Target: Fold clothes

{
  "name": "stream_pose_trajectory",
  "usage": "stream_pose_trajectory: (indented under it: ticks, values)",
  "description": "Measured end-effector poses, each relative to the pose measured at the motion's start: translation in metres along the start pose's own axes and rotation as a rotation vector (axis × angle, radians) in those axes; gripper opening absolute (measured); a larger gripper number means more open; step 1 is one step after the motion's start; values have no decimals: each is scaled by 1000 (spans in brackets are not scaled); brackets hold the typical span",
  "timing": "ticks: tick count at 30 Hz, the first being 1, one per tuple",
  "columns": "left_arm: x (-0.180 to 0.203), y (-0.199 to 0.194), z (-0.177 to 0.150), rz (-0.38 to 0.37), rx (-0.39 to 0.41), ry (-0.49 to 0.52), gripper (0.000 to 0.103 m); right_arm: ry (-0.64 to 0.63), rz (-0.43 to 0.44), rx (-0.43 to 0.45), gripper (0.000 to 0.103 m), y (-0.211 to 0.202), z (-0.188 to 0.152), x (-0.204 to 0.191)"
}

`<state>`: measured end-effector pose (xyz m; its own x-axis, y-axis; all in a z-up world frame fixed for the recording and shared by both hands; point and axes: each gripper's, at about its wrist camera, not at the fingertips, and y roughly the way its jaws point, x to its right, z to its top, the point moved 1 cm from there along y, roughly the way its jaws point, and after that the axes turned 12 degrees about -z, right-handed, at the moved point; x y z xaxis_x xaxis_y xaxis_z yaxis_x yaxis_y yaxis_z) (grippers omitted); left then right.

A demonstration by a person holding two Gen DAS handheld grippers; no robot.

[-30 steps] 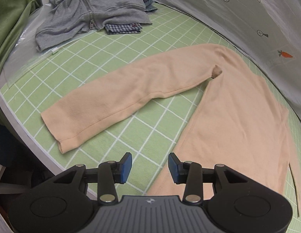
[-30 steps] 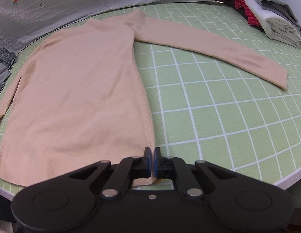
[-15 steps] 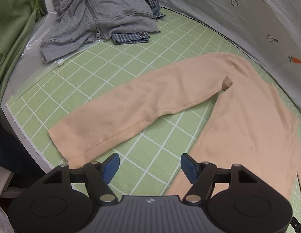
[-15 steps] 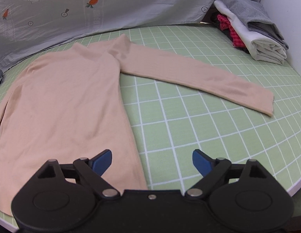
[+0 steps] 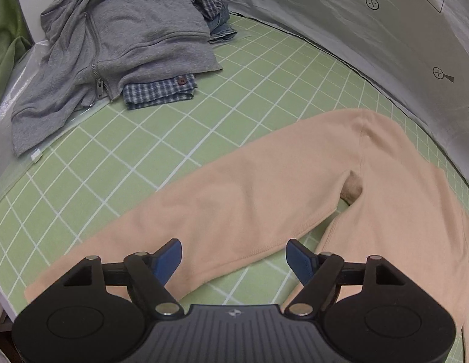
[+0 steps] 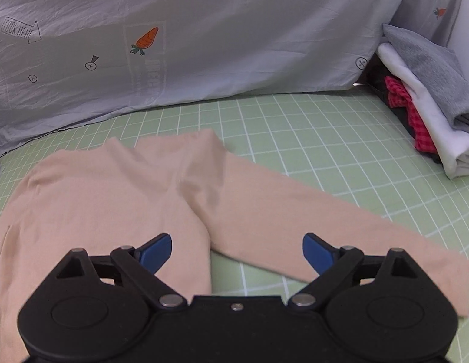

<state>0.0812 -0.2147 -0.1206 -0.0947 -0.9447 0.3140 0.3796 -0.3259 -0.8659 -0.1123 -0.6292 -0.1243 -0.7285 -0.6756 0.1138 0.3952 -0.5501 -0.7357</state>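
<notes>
Left gripper [image 5: 234,252]: blue pads spread wide, nothing between them. It hovers over the peach top's left sleeve [image 5: 222,211], approx. mid-sleeve, pads pointing toward the armpit. Contact w/ the fabric cannot be told from this view.

Right gripper [image 6: 237,251]: pads likewise wide apart, holding nothing. It sits above the gap where the right sleeve [image 6: 310,220] leaves the body, near the armpit.

Task item: the peach long-sleeve top [image 6: 98,199] lies spread flat on the green grid mat [image 6: 295,127], collar toward the grey carrot-print sheet [image 6: 204,45], both sleeves angled outward, body smooth. No fold shows in it.

Surroundings: unfolded grey zip hoodie [image 5: 113,48] over a plaid shirt [image 5: 158,90] far left; folded stack [image 6: 431,115] far right.

Risks from here, as judged:
- Pinch depth. Close too shallow and you catch one layer only; the sleeve then twists when carried over. Close too deep and the pad drags the mat.
- Uneven timing. If 1 gripper lifts before the other, the body skews off the grid lines and the fold edge goes crooked.
- Thin knit slips. A fast sweep can pull the sleeve out of the pads mid-carry.
- Left cuff [image 5: 43,284] lies close to the mat edge; a tug outward could drop it over the side.
- Armpit bunching [image 5: 351,186] already shows a small pucker; folding across it sets a crease.
</notes>
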Motion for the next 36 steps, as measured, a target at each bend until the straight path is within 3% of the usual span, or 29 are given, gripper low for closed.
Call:
stream_pose_trajectory:
  ticks: [7, 10, 14, 17, 20, 22, 24, 30, 32, 33, 34, 36]
  values:
    - [29, 68, 57, 47, 3, -14, 79, -50, -1, 21, 91, 91, 71, -41]
    - [39, 89, 72, 77, 40, -18, 79, -85, 23, 36, 90, 118, 88, -57]
    - [54, 106, 76, 101, 66, 38, 80, -226, 100, 68, 85, 137, 96, -81]
    - [63, 112, 74, 140, 83, 82, 84, -272, 157, 28, 51, 149, 96, -90]
    - [62, 113, 77, 142, 84, 74, 86, -247, 225, 10, 37, 152, 98, -87]
    - [61, 114, 77, 144, 84, 68, 90, -244, 249, 20, 8, 152, 97, -83]
    - [58, 115, 77, 146, 88, 54, 94, -233, 244, 42, 7, 154, 96, -78]
    - [52, 105, 78, 107, 85, 17, 97, -141, 176, 61, 8, 160, 95, -66]
    - [50, 101, 78, 91, 83, 7, 96, -172, 109, 63, 24, 156, 96, -72]
    - [49, 98, 78, 83, 82, 2, 96, -190, 55, 65, 49, 151, 96, -75]
    - [48, 96, 78, 75, 81, -3, 96, -183, 9, 85, 67, 141, 96, -73]
    - [46, 92, 79, 59, 79, -14, 96, -141, -39, 124, 80, 118, 94, -65]
